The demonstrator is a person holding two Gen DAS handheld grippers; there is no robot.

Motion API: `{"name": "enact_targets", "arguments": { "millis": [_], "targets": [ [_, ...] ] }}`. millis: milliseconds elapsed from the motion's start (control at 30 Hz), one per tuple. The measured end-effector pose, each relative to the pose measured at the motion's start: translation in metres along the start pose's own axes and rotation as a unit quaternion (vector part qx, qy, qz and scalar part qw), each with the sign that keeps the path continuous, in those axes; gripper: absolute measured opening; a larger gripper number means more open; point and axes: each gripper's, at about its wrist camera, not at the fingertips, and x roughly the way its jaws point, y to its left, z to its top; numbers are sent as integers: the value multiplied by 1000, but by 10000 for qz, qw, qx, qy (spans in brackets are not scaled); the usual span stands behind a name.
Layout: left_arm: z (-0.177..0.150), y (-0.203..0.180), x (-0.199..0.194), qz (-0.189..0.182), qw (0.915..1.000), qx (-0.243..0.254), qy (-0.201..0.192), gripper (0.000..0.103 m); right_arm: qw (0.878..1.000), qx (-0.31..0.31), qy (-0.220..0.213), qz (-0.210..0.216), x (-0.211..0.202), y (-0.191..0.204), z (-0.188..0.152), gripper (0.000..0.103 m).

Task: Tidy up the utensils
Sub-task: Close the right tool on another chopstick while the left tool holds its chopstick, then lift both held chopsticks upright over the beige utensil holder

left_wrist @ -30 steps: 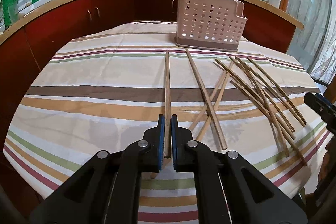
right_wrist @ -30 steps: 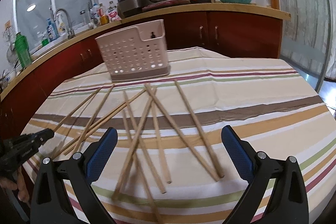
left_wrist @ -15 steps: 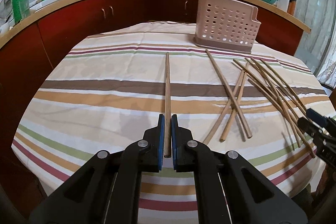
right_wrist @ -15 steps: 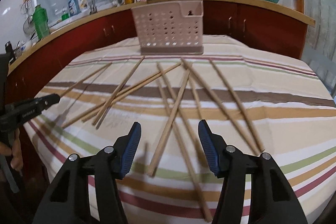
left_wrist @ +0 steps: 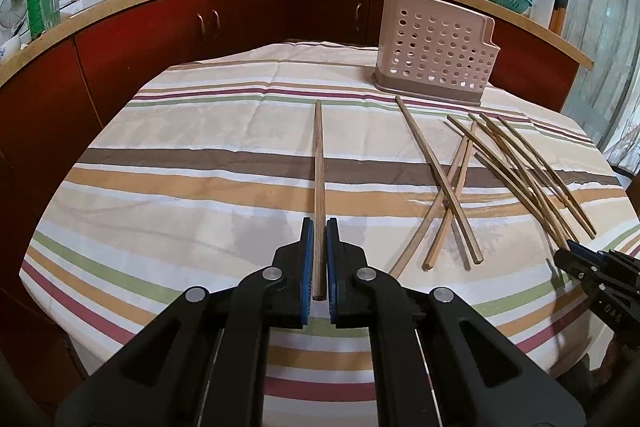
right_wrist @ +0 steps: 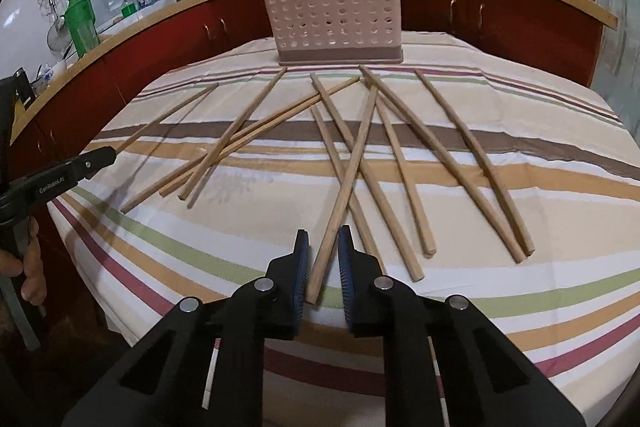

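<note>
Left fingers [left_wrist: 319,235] clamp one chopstick [left_wrist: 318,163]; right fingers [right_wrist: 323,247], narrowly apart, straddle another chopstick [right_wrist: 348,171].

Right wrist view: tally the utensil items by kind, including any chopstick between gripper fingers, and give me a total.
Light wooden chopsticks: 10
Pink perforated plastic utensil holder: 1
Total: 11
</note>
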Motion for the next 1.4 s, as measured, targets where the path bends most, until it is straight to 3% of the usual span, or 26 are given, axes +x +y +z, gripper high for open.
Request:
{"name": "enact_targets", "arguments": {
  "millis": [300, 767, 1400],
  "targets": [
    [5, -3, -9, -18, 9999, 21, -133, 7, 9982, 78, -544, -256, -30, -13, 13, 7],
    [15, -4, -21, 3, 9993, 61, -364, 7, 9930, 210, -1068, -451, -56, -27, 26, 7],
    [55, -8, -67, -100, 9931, 58, -1163, 7, 9759, 364, -2009, -768, -117, -54, 64, 7]
  ]
}}
